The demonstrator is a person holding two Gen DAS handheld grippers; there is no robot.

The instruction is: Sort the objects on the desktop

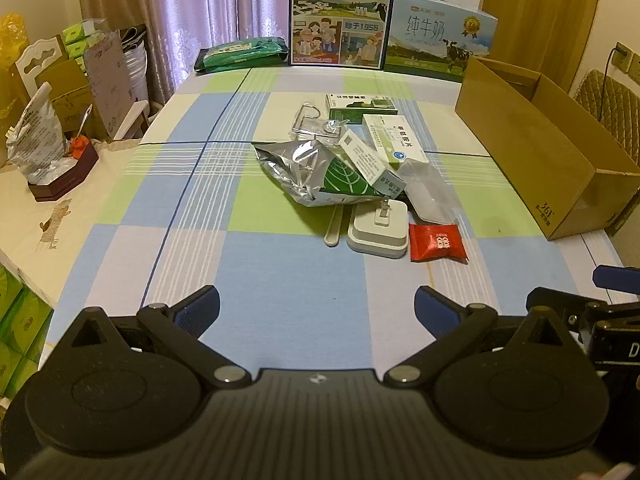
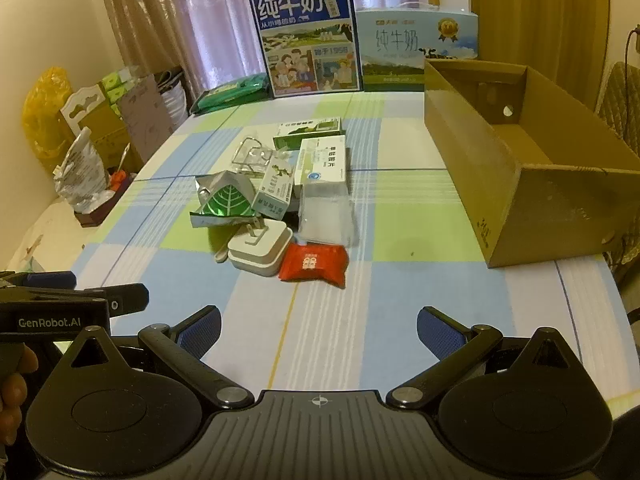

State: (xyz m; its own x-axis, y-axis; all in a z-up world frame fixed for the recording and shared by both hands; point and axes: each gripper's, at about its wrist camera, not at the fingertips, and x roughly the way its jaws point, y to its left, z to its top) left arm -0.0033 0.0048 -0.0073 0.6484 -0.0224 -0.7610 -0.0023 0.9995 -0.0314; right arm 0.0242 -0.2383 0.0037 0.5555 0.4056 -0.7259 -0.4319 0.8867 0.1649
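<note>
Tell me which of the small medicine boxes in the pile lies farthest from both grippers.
The green-and-white box at the back of the pile, nearest the milk cartons. The white box with the blue seal and the narrow box leaning on the foil pouch lie closer.

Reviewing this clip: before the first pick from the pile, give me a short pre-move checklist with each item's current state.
1. Left gripper open and holding nothing: ok.
2. Right gripper open and holding nothing: ok.
3. Cardboard box open on top, nothing seen inside: ok.
4. Red packet at the near edge of the pile, nothing lying on it: ok.
5. White charger free to lift: not ok, the silver pouch seems to rest on its far edge.
6. Contents of the medicine boxes: cannot tell.
</note>
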